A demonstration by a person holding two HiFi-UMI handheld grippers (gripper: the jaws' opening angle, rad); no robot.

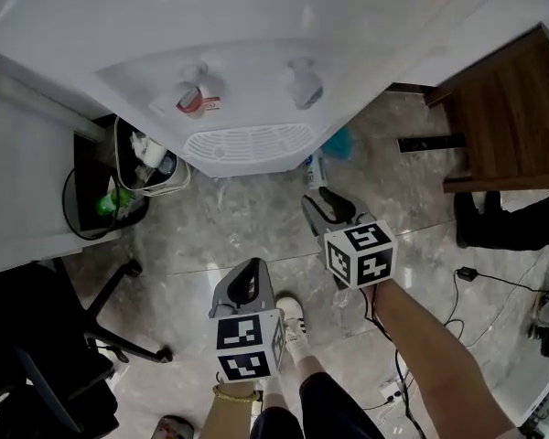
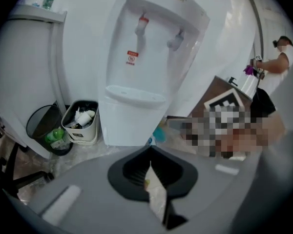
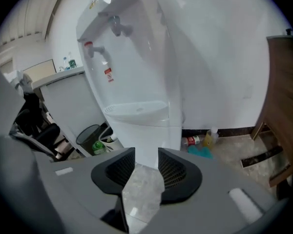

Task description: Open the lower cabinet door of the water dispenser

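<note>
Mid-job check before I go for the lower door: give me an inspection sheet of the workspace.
Surface: glossy marbled floor.
Job's things: dispenser upright at the wall; lower door looks closed, neither tool on it.
Clutter: white bin and black bin on the dispenser's left, both holding rubbish; bottles at its right.
Grippers: left tool shut, empty; right tool open, empty; both short of the dispenser.
Cables: black cable on the floor at right.
Surroundings: wooden furniture, office chair, another person in the background.
</note>
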